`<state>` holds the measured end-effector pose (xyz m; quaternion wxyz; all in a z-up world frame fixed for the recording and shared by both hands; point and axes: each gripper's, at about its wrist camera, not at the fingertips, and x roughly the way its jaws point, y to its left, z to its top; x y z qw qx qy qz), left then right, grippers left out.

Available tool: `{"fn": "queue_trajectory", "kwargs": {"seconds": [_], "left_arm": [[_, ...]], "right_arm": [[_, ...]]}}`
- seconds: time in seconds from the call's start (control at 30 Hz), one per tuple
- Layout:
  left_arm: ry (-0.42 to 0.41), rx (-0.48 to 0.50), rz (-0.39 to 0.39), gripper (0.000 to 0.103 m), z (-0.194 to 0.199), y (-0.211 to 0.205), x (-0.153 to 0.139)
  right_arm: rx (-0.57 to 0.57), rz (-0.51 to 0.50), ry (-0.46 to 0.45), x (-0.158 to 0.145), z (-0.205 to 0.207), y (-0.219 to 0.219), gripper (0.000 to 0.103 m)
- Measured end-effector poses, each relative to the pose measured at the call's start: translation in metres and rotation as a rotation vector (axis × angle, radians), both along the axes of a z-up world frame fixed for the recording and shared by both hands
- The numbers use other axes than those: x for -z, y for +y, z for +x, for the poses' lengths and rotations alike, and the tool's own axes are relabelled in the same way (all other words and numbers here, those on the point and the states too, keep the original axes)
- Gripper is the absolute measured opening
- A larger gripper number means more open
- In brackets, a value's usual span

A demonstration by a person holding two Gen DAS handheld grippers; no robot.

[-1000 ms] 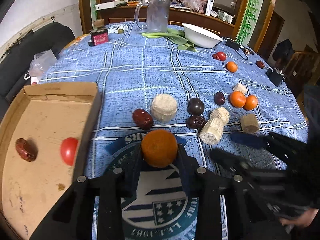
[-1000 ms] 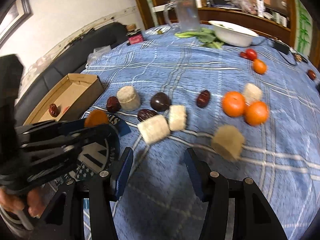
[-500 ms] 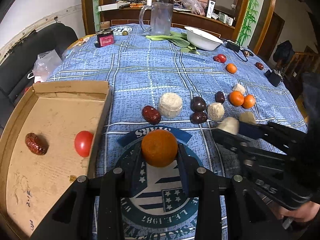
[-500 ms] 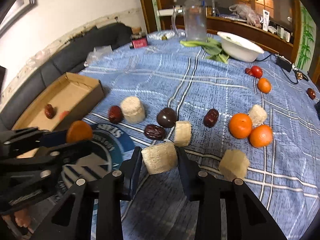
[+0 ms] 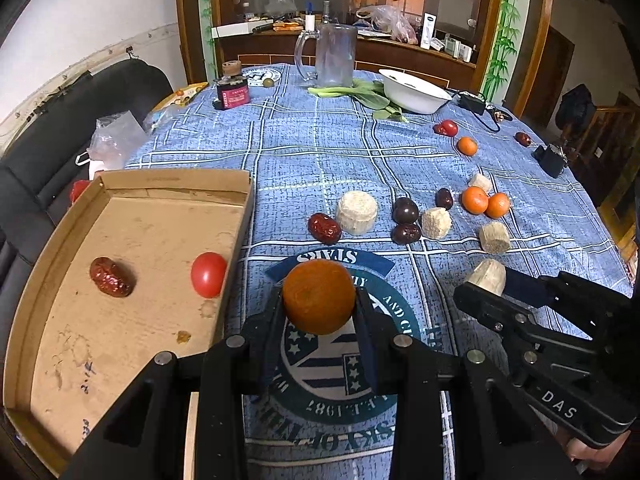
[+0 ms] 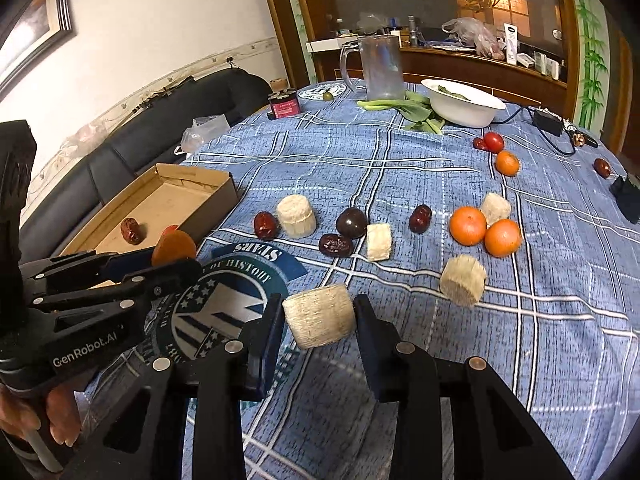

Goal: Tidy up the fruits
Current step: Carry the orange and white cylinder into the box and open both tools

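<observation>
My left gripper [image 5: 319, 308] is shut on an orange [image 5: 319, 296], held above the blue tablecloth's round emblem, just right of the cardboard box [image 5: 176, 178]. A wrinkled red date [image 5: 111, 277] and a red tomato [image 5: 208, 274] lie in the box. My right gripper [image 6: 319, 316] is shut on a beige cylindrical chunk [image 6: 320, 312], lifted off the cloth. In the left wrist view this chunk [image 5: 486, 276] shows at the right gripper's tip. The right wrist view shows the left gripper with the orange [image 6: 174, 245] beside the box [image 6: 192, 179].
On the cloth lie a red date [image 5: 324, 227], a big beige chunk [image 5: 356, 213], two dark plums [image 5: 405, 211], two oranges [image 5: 475, 200], more chunks [image 5: 495, 238], and a far tomato [image 5: 449, 128]. A glass mug [image 5: 335, 56], white bowl [image 5: 414, 90], greens and red tin [image 5: 233, 96] stand behind.
The right gripper closed on the beige chunk and lifted it off the cloth. The left gripper rose with the orange, and more of the box now shows.
</observation>
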<state>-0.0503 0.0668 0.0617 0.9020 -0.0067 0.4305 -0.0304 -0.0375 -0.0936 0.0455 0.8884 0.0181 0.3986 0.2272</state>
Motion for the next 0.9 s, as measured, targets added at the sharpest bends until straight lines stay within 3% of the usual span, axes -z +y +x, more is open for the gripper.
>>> {"fn": "queue_trajectory", "kwargs": {"seconds": [0.9], "left_arm": [[-0.048,-0.100,0.040,0.033,-0.028,0.053,-0.018]], "right_arm": [[-0.105,0.005,-0.061,-0.027,-0.021,0.061,0.039]]}}
